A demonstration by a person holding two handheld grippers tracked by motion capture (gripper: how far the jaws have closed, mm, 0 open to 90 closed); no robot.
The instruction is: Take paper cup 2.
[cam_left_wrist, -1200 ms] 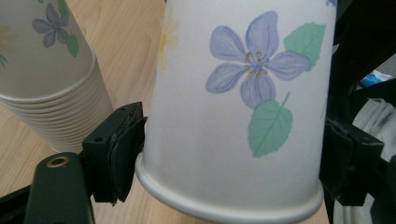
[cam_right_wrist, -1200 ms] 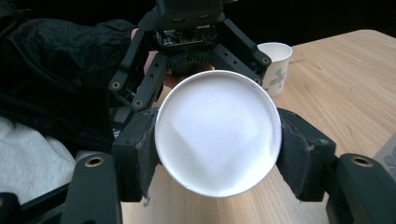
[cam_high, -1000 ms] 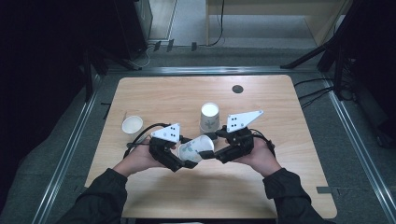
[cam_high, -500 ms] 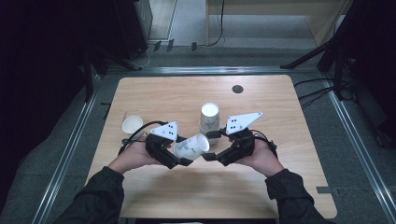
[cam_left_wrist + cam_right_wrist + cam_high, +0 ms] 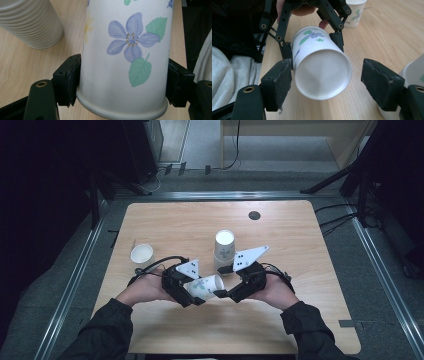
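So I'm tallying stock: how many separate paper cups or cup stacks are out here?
3: one floral cup held sideways between the grippers, a stack at table centre, one cup near the left edge. The stack's count is unclear.

On the wooden table [image 5: 310, 270] we see a stack of paper cups [image 5: 224, 251] standing upright near the middle, its open mouth up. In the left gripper view its ribbed side [image 5: 30, 22] sits at about ten o'clock. A single flowered cup [image 5: 142, 255] stands upright toward nine o'clock of the stack, well apart from it; in the right gripper view it [image 5: 355, 13] shows at one o'clock. A small dark round disc [image 5: 254, 215] lies on the tabletop at one o'clock of the stack, near the far edge.
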